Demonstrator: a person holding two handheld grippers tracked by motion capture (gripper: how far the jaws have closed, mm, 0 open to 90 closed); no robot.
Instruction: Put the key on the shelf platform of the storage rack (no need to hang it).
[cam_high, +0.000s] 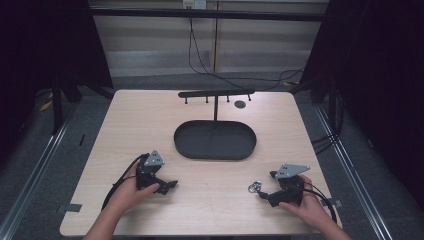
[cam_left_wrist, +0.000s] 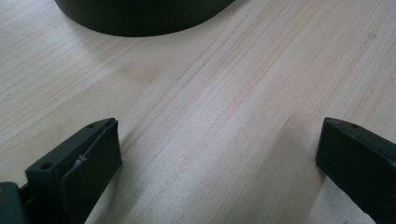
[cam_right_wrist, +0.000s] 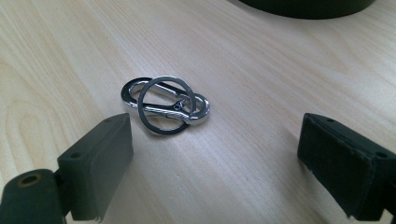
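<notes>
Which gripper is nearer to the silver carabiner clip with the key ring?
Right. The right gripper sits just beside the carabiner clip, jaws open and pointing at it, not touching. The left gripper rests across the table, well away, its open jaws over bare wood.

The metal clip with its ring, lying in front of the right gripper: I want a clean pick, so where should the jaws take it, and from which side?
Probably across the carabiner clip at its narrow middle, where the key ring crosses it. It lies flat on the table, so the open right gripper should tip down from above and close across the short width, likely catching ring and clip together.
</notes>
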